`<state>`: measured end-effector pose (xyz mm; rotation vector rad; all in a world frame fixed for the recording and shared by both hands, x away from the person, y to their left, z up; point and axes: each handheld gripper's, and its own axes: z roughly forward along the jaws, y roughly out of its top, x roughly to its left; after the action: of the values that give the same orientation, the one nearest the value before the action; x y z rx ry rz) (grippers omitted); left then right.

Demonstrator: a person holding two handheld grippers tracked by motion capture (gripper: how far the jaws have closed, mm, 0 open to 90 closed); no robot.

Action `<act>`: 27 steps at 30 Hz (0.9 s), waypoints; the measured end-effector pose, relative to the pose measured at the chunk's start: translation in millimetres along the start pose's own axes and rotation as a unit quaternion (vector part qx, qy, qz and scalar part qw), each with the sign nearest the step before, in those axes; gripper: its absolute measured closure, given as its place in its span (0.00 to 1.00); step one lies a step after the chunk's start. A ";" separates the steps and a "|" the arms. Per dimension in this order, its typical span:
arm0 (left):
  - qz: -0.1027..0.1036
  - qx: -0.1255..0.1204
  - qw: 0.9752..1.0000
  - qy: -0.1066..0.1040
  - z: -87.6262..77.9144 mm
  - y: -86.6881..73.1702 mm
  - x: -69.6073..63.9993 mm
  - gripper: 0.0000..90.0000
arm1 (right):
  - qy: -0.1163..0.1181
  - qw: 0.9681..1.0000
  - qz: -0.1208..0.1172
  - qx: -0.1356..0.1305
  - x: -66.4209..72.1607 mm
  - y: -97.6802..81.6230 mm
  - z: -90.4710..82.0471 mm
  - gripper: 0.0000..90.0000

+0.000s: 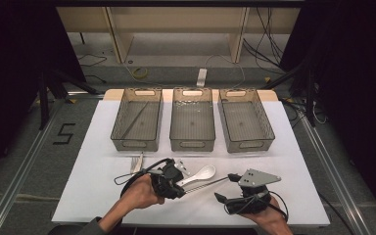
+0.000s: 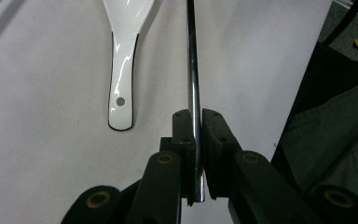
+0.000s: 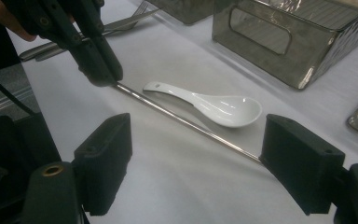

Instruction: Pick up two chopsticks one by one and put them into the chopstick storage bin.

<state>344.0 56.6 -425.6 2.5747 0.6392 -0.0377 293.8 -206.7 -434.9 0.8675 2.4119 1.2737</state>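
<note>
My left gripper (image 1: pixel 178 188) (image 2: pixel 195 116) is shut on one end of a thin metal chopstick (image 2: pixel 192 70) (image 1: pixel 203 184) (image 3: pixel 182 119). The chopstick runs low over the white table toward my right gripper (image 1: pixel 225 187) (image 3: pixel 200 163). That gripper stands open, and the chopstick's far tip reaches the pad (image 3: pixel 303 168) on its right side. A white ceramic spoon (image 1: pixel 200 175) (image 2: pixel 123 70) (image 3: pixel 214 105) lies on the table just beyond the chopstick, touching neither gripper. The left gripper (image 3: pixel 93 51) also shows at the upper left of the right gripper view.
Three grey mesh baskets stand in a row at the back: left (image 1: pixel 137 120), middle (image 1: pixel 192 120) and right (image 1: pixel 246 120). The left one holds a thin rod (image 1: pixel 134 120). A metal fork (image 1: pixel 136 161) (image 3: pixel 126 21) lies left of the spoon. The table's front edge (image 1: pixel 191 223) is close.
</note>
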 end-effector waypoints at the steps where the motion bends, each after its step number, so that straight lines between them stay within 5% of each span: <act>1: 0.001 0.001 1.000 -0.001 -0.8 0.4 -0.3 0.94 | 0.000 1.000 0.000 0.000 0.0 0.0 0.2 0.28; 11: -0.001 -0.023 1.000 -0.003 -24.4 2.7 3.4 0.94 | 0.000 1.000 0.001 0.000 -0.9 -0.2 -0.4 0.28; 16: -0.016 -0.063 0.998 0.007 -47.6 1.9 11.2 0.94 | 0.000 1.000 0.004 0.000 -1.2 -0.7 -0.7 0.28; 27: -0.079 -0.145 0.985 0.052 -100.6 -13.0 51.3 0.94 | -0.003 1.000 0.005 0.000 -2.4 -1.2 -1.5 0.29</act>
<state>375.2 135.4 -349.8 2.2535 0.8214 0.1291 294.5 -209.8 -435.1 0.8842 2.4064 1.2731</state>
